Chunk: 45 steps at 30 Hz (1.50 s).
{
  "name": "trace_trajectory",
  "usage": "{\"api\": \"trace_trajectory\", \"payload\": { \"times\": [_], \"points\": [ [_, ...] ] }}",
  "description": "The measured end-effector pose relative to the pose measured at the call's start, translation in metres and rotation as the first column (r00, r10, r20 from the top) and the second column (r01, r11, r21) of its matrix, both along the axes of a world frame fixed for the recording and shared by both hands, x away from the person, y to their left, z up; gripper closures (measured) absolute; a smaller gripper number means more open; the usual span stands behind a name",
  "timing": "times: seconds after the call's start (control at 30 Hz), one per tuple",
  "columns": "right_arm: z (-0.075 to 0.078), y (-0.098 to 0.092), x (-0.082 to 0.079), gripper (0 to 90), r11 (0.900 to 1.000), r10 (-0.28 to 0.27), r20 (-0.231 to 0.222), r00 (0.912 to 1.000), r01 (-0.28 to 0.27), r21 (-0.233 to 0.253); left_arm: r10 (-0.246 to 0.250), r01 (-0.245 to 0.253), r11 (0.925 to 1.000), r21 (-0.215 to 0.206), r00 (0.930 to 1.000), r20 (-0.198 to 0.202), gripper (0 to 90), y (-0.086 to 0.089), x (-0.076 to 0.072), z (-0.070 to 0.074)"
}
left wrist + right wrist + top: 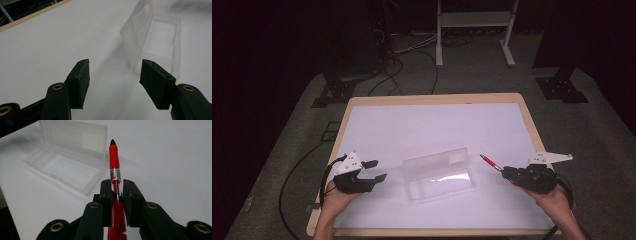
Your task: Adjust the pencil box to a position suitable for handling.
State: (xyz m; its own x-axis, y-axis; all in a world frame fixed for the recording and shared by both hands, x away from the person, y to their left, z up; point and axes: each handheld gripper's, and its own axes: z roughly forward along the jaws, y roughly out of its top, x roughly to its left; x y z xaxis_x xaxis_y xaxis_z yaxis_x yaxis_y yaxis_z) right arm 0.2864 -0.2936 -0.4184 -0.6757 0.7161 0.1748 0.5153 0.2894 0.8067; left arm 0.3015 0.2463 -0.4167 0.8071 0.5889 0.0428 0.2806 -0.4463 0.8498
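Observation:
A clear plastic case (pixel 439 172) lies open in the middle of the white table top, its lid standing up at the back. The case (pixel 155 42) looks empty inside. My right gripper (pixel 507 172) is shut on a red pen (pixel 490 163), which juts out toward the case's right end. In the right gripper view the red pen (pixel 114 162) sticks up between the jaws, with the case (pixel 70 157) off to the left. My left gripper (pixel 379 170) stands open to the left of the case, nothing between its fingers; the left gripper (pixel 113 75) points at the case's near end.
The table (pixel 532 125) has a wooden rim around a white sheet. Beyond it are grey carpet, black cables (pixel 407 65), a white frame's legs (pixel 474 30) and dark stand bases (pixel 562 87). A cable trails from each gripper off the table's front corners.

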Motion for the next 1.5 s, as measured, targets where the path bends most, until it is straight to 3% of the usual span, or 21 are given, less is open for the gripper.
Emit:
{"api": "trace_trajectory", "payload": {
  "times": [0.43,0.6,0.77,0.97,1.5],
  "points": [
    [0.018,0.022,0.008,77.7,0.996,0.085,0.02,0.9962,-0.084,-0.039,0.017,-0.017,0.9999,0.001,0.9998,-0.01,34.8,0.004,0.004,-0.004],
    [0.018,0.028,0.01,77.7,0.995,0.095,0.022,0.9952,-0.095,-0.021,0.023,-0.023,0.9995,-0.021,0.9997,-0.002,34.3,0.009,0.004,-0.002],
    [0.017,0.036,0.013,77.7,0.991,0.13,0.013,0.9914,-0.13,-0.019,0.028,-0.028,0.9995,-0.016,0.9996,0.002,33.3,0.01,0.005,-0.002],
    [0.017,0.055,0.016,77.7,0.98,0.2,0.005,0.9798,-0.2,-0.021,0.037,-0.036,0.9989,-0.029,0.9993,0.007,33.4,0.016,0.005,-0.001],
    [0.024,0.086,0.026,77.7,0.949,0.313,0.002,0.9497,-0.313,-0.029,0.051,-0.05,0.9973,-0.054,0.9981,0.034,33.3,0.022,0.003,0.004]
  ]
}}
